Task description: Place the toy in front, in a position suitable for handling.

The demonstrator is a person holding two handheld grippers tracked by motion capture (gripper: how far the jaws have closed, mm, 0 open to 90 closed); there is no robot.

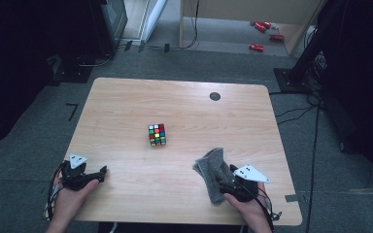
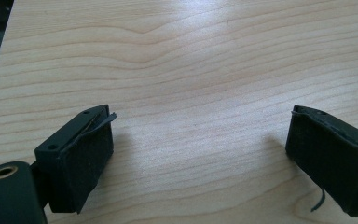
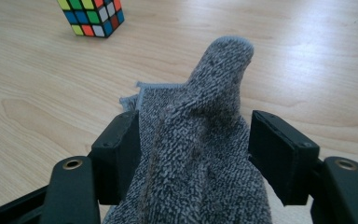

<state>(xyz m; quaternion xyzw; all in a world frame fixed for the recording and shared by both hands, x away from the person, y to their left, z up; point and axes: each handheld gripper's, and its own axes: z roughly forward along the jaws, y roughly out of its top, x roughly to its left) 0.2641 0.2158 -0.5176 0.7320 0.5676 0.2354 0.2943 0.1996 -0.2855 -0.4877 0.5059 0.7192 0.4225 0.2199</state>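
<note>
1. the grey cloth [image 1: 212, 174] lies bunched up near the front right part of the counter [image 1: 184, 104], right at the right claw [image 1: 225, 183]. it is well apart from the little colour cube [image 1: 157, 134] in the middle.
2. the cloth looks soft, fluffy and light, like a small towel. it will bend and flop, not stay stiff. it should not break, and its rough fuzz should not slip much.
3. in the right gripper view the cloth [image 3: 200, 154] stands up in a hump between the two black jaws of the right claw [image 3: 193, 151]. the jaws sit close on both sides of the fold. the left one touches it, but i cannot tell if they squeeze it hard yet.
4. a good place to take hold looks like that thick folded hump, not a thin edge, which could slide out.
5. the left claw [image 2: 198, 149] is spread wide with nothing in it, just above bare wood near the front left corner.
6. hard to see: the bottom of the cloth is cut off in the right gripper view, and the hand hides part of it from above. the cube [image 3: 92, 17] is cut off at the top there too.
</note>
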